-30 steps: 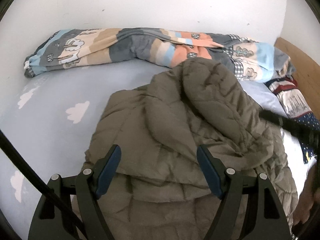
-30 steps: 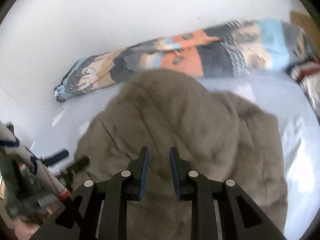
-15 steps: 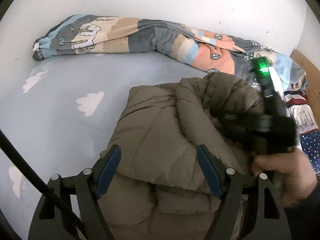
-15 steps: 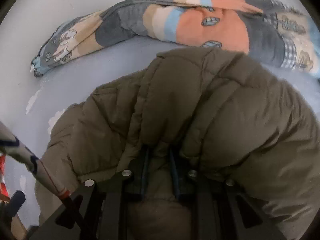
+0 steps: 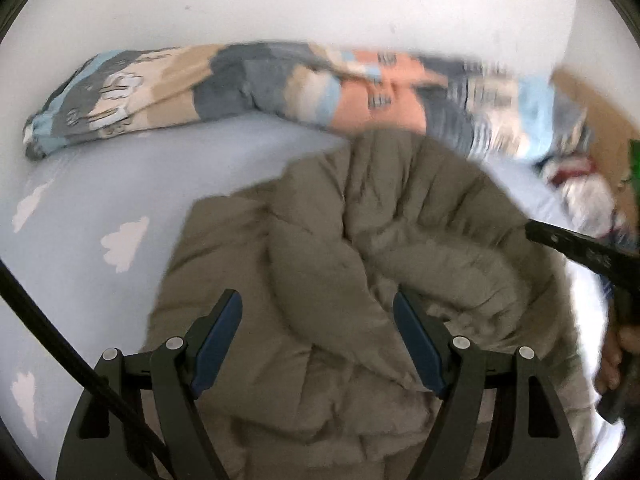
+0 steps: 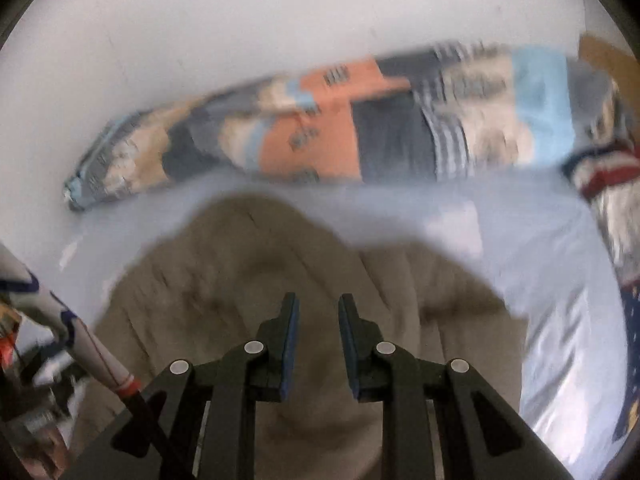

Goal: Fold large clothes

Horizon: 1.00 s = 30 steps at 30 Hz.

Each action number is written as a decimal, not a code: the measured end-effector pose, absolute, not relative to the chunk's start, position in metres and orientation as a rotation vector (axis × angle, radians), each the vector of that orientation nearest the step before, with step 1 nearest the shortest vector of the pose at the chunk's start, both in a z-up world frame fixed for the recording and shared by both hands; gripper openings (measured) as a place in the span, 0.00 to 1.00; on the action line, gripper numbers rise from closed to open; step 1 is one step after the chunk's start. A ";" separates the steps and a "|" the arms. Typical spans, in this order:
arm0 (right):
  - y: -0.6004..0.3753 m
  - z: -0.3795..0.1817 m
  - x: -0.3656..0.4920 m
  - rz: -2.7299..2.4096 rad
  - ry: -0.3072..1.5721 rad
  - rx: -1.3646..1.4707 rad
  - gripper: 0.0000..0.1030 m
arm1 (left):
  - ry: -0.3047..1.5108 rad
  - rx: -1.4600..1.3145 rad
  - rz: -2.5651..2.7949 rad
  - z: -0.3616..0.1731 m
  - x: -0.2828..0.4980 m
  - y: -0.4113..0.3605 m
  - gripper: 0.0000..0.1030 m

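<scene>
Left gripper [image 5: 316, 332]: I noted its two blue-padded fingers spread wide, nothing between the pads, hanging above the crumpled olive-brown quilted puffer jacket [image 5: 360, 272]. Right gripper [image 6: 318, 334]: its blue pads stood a narrow gap apart with no fabric caught in that gap, so I logged it as nearly closed yet empty, poised over the same jacket [image 6: 248, 280]. The jacket lay bunched in thick folds on the pale blue bed sheet printed with white clouds [image 5: 120, 240], occupying the near middle of the bed in both wrist views. In the left wrist view the right tool's black body [image 5: 588, 252] reached in from the right edge just beside the jacket's right side, with the person's hand [image 5: 616, 356] partly visible below it; I could not tell whether it touched the cloth. Beyond the jacket, along the plain white wall [image 5: 320, 4], lay a long rolled duvet in grey, beige, orange and light blue patches [image 5: 248, 84], apart from the jacket's far edge in the right wrist view, close to it in the left. At far right a second, red-and-white patterned cloth [image 6: 600, 176] sat by a brown wooden headboard [image 5: 588, 120]. Both views were motion-blurred; fine detail unreadable.
</scene>
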State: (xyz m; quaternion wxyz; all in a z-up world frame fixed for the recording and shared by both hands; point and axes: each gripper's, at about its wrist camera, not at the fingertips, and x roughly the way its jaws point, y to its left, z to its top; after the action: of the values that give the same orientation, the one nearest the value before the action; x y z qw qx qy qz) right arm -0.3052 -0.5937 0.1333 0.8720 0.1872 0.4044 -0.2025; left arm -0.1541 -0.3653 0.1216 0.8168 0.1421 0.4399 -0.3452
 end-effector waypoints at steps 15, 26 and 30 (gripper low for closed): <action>-0.549 0.113 -0.363 -0.425 0.848 0.434 0.22 | 0.957 0.385 -0.696 0.120 -0.192 -0.356 0.77; -0.476 0.167 -0.441 -0.364 0.766 0.496 0.31 | 0.875 0.341 -0.801 0.182 -0.272 -0.280 0.77; -0.435 0.172 -0.509 -0.334 0.705 0.573 0.41 | 0.859 0.300 -0.819 0.190 -0.320 -0.223 0.77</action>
State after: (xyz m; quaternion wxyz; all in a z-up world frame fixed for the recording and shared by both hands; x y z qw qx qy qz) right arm -0.5093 -0.4349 0.1716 0.8852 0.2754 0.3389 -0.1605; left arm -0.3202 -0.2232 0.1898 0.8184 0.1409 0.4033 -0.3844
